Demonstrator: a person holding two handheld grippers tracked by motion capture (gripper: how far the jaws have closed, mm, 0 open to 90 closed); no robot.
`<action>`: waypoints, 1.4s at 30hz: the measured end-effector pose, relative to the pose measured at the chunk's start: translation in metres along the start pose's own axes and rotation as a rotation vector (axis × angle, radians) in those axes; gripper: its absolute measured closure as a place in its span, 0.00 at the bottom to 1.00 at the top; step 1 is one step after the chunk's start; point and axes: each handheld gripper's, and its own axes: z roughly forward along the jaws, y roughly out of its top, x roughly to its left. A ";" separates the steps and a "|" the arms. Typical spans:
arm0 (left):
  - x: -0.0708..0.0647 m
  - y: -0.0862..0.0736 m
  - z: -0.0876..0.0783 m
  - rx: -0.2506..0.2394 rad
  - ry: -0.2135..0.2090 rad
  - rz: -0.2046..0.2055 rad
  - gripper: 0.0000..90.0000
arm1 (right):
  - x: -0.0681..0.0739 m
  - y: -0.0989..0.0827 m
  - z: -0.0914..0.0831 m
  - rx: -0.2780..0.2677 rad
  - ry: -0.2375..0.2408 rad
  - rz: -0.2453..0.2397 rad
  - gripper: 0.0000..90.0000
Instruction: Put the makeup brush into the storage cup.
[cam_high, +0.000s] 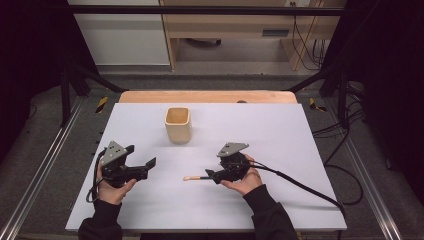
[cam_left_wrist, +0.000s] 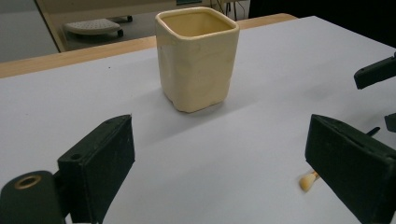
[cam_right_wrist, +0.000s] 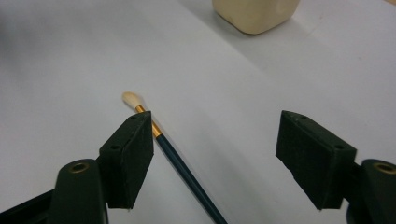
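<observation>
Right claw (cam_right_wrist: 212, 163) gaped over the paintbrush (cam_right_wrist: 173, 154); left claw (cam_left_wrist: 229, 172) hung open, empty.
Thin, light, probably rolls on the desk (cam_high: 300, 135) — best pinched mid-handle.

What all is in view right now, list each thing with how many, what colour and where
cup: one, cream, upright on the far middle of the table, apart from both grippers
paintbrush: one, dark teal handle, gold ferrule, pale tip, lying flat between the right gripper's open jaws
table: one, white top with a wooden far edge
left gripper: one, black, open, held over the near left of the table
right gripper: one, black, open, at the paintbrush
hands: two, in black sleeves, one on each gripper
</observation>
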 end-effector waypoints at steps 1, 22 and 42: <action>0.000 0.000 0.000 0.001 0.000 0.000 0.09 | 0.000 0.000 0.000 0.000 0.000 0.000 0.32; -0.003 -0.002 0.004 0.021 -0.008 0.022 0.10 | 0.012 -0.012 0.036 0.156 0.047 -0.036 0.65; -0.004 -0.002 0.005 0.025 -0.010 0.024 0.09 | 0.017 -0.015 0.035 0.188 0.045 -0.014 0.91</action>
